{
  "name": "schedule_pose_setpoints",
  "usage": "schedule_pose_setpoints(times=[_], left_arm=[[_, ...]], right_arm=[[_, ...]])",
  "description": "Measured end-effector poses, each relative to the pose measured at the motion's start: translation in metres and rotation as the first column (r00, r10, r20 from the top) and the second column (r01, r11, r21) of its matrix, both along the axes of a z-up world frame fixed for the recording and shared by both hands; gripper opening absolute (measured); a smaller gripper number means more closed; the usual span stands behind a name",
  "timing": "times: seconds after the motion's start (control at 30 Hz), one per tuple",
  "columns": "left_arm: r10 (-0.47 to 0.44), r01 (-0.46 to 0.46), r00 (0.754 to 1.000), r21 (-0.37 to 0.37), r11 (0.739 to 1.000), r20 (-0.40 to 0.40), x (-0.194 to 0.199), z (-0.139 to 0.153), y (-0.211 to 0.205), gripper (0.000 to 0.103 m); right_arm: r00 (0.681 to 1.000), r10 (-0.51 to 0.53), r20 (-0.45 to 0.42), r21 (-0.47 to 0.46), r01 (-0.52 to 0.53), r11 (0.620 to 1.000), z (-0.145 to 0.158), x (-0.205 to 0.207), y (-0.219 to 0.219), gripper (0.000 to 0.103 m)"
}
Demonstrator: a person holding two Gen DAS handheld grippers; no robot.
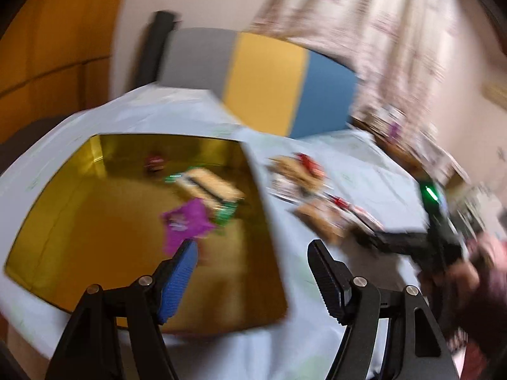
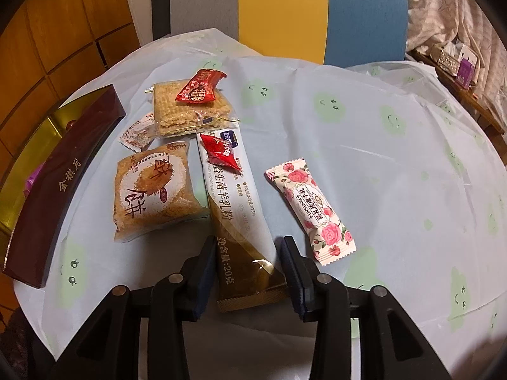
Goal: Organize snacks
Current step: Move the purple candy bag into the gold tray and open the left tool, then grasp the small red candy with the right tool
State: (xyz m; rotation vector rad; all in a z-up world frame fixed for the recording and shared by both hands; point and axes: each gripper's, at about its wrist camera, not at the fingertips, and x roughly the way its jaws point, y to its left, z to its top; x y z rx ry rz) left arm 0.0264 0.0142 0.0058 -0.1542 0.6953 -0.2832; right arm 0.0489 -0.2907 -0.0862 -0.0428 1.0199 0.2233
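Only the blurred left view looks into the gold box (image 1: 79, 221), with three packets; the right view shows seven packets on the cloth (image 2: 380, 164). Left gripper (image 1: 253, 253) gapes empty over the box edge. Right gripper (image 2: 245, 250) straddles the long sachet (image 2: 234, 209), jaws parted beside it, not pressing

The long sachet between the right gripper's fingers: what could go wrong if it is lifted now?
The small red candy lies on the long sachet, so it would likely slide off. The right gripper only straddles the sachet's end, so the grip may slip. The rose wrapper lies close to one finger and could get nudged.
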Motion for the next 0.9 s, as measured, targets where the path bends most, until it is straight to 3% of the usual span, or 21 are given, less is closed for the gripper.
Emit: schedule_pose_setpoints(times=[0.17, 0.37, 0.6, 0.7, 0.8, 0.9], left_arm=[[-0.197, 0.197, 0.980, 0.062, 0.978, -0.009, -0.018, -0.013, -0.046, 0.072], [-0.315, 0.319, 0.947, 0.088, 0.944, -0.056, -0.027, -0.035, -0.079, 0.072], [-0.329, 0.341, 0.935, 0.081, 0.936, -0.133, -0.019, -0.064, -0.087, 0.064], [-0.334, 0.343, 0.937, 0.078, 0.936, -0.108, -0.022, -0.066, -0.085, 0.064], [-0.336, 0.344, 0.937, 0.092, 0.934, -0.091, -0.026, -0.069, -0.087, 0.065], [-0.338, 0.345, 0.938, 0.099, 0.933, -0.081, -0.026, -0.070, -0.088, 0.066]], right_arm=[[1.000, -0.009, 0.019, 0.018, 0.008, 1.000, 0.011, -0.001, -0.002, 0.042], [0.997, 0.002, 0.071, 0.029, -0.004, 1.000, 0.029, 0.009, 0.003, 0.042], [0.998, 0.031, 0.063, 0.036, -0.034, 0.999, 0.033, 0.043, 0.021, 0.038], [0.998, 0.042, 0.035, 0.018, -0.043, 0.999, 0.024, 0.057, 0.030, 0.037], [0.999, 0.041, 0.016, -0.002, -0.041, 0.999, 0.016, 0.066, 0.033, 0.023], [0.999, 0.046, 0.011, -0.013, -0.046, 0.999, 0.011, 0.070, 0.037, 0.019]])
